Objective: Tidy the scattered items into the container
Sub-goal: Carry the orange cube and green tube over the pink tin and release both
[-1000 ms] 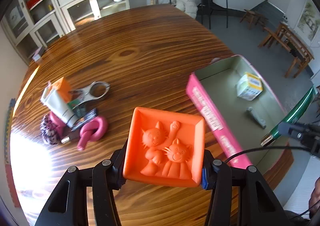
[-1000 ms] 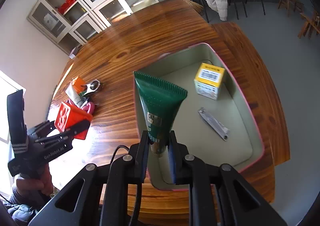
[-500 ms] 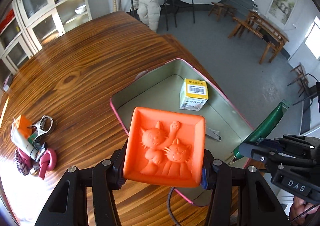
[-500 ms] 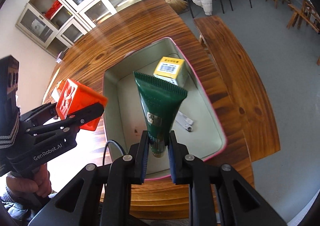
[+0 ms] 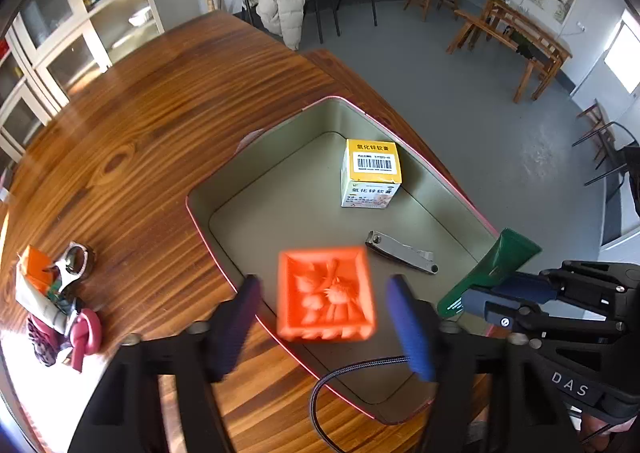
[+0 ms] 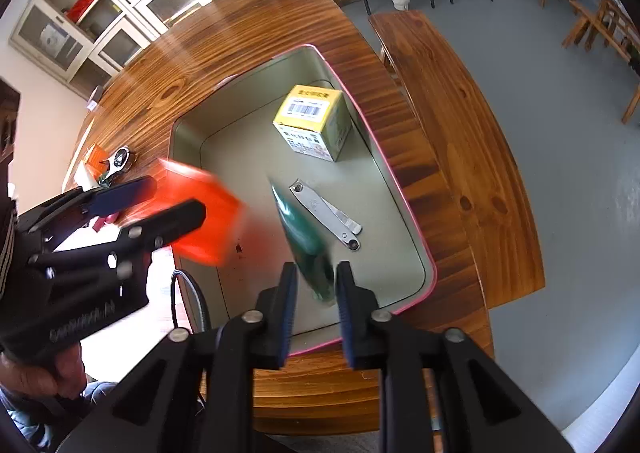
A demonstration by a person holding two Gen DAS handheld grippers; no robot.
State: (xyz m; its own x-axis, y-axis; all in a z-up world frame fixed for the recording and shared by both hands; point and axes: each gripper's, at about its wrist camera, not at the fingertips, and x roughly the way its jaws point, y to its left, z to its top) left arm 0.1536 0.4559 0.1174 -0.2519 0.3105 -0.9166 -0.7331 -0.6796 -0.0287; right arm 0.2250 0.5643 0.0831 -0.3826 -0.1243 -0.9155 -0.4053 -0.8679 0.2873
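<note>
Since a second ago both grippers have come over the tin, and both have just been opening. The left gripper [image 5: 322, 329] now has its fingers spread wide, and the orange cat mould [image 5: 326, 295] is between them but free of the pads, blurred, dropping toward the near left corner of the pink-rimmed tin [image 5: 200, 221]. The right gripper [image 6: 316, 305] has its fingers parted as well, and the green tube [image 6: 306, 241], also blurred, is slipping down between them without being pinched, toward the near edge of the tin.

Already on the tin floor are the yellow ointment box [image 5: 372, 173], toward the far right corner, and the nail clipper [image 5: 402, 253], in the middle. On the table [image 5: 140, 133], near its left edge, a small heap is not yet tidied: a white tube, a pink knotted piece and something with a metal ring; I cannot name them better.

To do this release well, I think both grippers should wait open above the tin until the things settle. The mould falls close to the rim, so it may catch on it.
</note>
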